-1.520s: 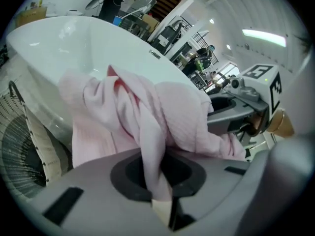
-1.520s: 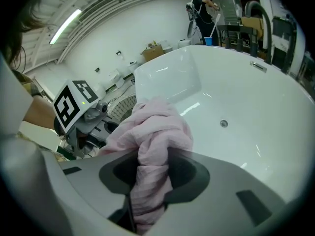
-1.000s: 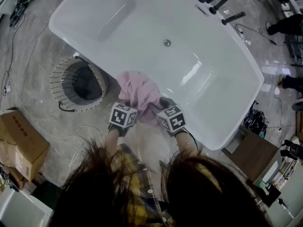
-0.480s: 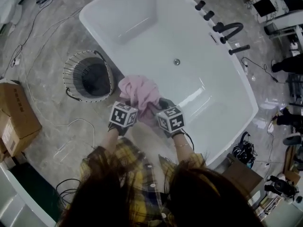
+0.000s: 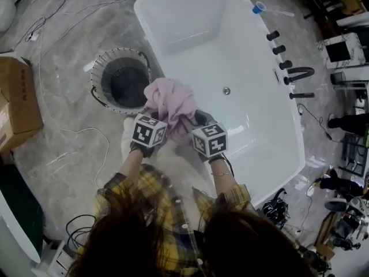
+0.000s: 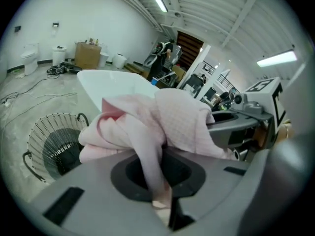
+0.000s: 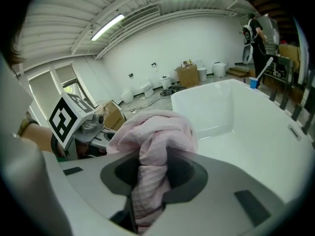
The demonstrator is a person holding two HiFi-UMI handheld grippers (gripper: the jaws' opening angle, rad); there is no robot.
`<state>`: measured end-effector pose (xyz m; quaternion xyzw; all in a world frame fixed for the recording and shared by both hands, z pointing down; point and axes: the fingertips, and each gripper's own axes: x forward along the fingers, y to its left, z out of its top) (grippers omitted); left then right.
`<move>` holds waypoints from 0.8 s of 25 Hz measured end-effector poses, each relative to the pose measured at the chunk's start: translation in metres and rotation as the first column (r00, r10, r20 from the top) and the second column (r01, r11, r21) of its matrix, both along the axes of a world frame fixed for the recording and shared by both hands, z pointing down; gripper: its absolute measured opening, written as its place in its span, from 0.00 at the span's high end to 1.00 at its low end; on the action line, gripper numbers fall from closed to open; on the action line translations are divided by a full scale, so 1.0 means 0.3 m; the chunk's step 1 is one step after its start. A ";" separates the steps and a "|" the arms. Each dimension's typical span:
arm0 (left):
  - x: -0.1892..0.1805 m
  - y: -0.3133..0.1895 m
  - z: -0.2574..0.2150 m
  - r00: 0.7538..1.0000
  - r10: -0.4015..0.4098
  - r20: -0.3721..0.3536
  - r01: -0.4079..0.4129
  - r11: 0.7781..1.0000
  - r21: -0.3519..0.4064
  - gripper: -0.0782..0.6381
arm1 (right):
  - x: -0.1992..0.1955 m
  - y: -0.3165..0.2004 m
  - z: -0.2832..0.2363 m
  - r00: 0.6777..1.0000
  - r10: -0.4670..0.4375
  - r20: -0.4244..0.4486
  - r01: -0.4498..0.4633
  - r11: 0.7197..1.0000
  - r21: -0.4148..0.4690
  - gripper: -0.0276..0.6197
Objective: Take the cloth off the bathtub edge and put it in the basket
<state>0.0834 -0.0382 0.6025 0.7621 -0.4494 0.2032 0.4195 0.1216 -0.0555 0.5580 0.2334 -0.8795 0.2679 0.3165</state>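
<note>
A crumpled pink cloth (image 5: 170,103) hangs bunched between my two grippers, lifted above the near rim of the white bathtub (image 5: 271,172). My left gripper (image 5: 154,119) is shut on the cloth (image 6: 147,127), a fold of it pinched between the jaws. My right gripper (image 5: 193,122) is also shut on the cloth (image 7: 152,181), a thick wad running down through its jaws. The round wire basket (image 5: 121,84) with a dark lining stands on the floor left of the tub, just beyond the cloth; it shows at lower left in the left gripper view (image 6: 51,144).
The black taps and spout (image 5: 294,74) line the tub's right rim. A cardboard box (image 5: 20,100) sits at far left. Cables (image 5: 86,149) trail over the marble floor near the basket. Equipment clutters the right side beyond the tub.
Both grippers have risen with the cloth, lifting it off the tub rim. The head view has swung, so the basket now lies just beyond and left of the cloth.
</note>
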 end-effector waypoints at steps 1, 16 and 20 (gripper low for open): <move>-0.035 -0.010 -0.004 1.000 -0.027 -0.007 0.027 1.000 0.004 0.82 | -0.037 -0.012 -0.005 1.000 -0.018 -0.001 0.018 1.000 0.007 0.76; -0.679 -0.056 -0.014 0.991 -0.134 -0.023 0.134 0.991 0.002 0.82 | -0.690 -0.071 -0.015 0.994 -0.112 0.008 0.112 0.993 0.029 0.76; -0.829 -0.080 -0.014 0.994 -0.111 0.002 0.111 0.994 0.006 0.82 | -0.836 -0.095 -0.008 0.995 -0.097 0.026 0.097 0.995 0.022 0.76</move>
